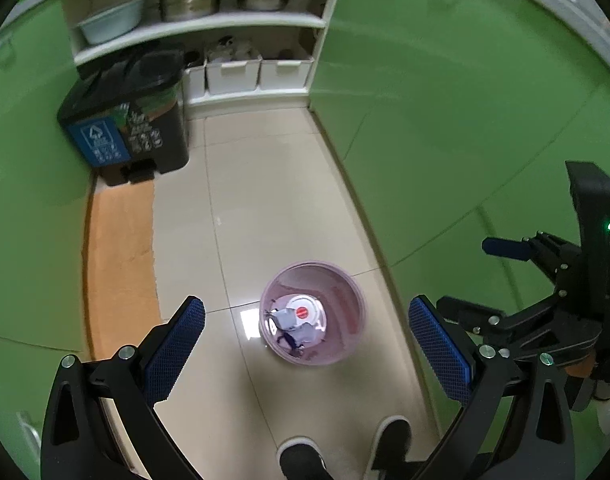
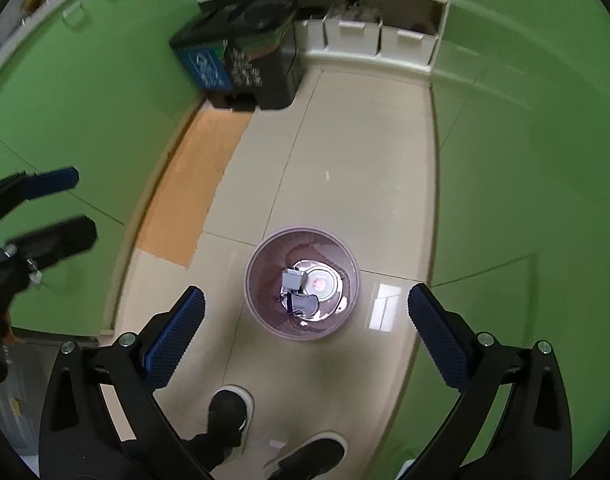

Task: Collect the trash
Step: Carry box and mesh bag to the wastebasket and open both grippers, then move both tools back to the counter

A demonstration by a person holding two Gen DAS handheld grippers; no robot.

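Blue-padded fingers of the left gripper (image 1: 307, 344) and right gripper (image 2: 306, 332) are spread wide, nothing held. Below, on the floor (image 2: 345, 152), a pink bin (image 2: 347, 312) holds light, crushable wrappers (image 2: 301, 304); its thin rim is judged the best hold.

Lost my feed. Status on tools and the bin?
Left tool open, empty. Right tool open, empty. Pink bin upright on floor, trash inside. Nothing in the way.
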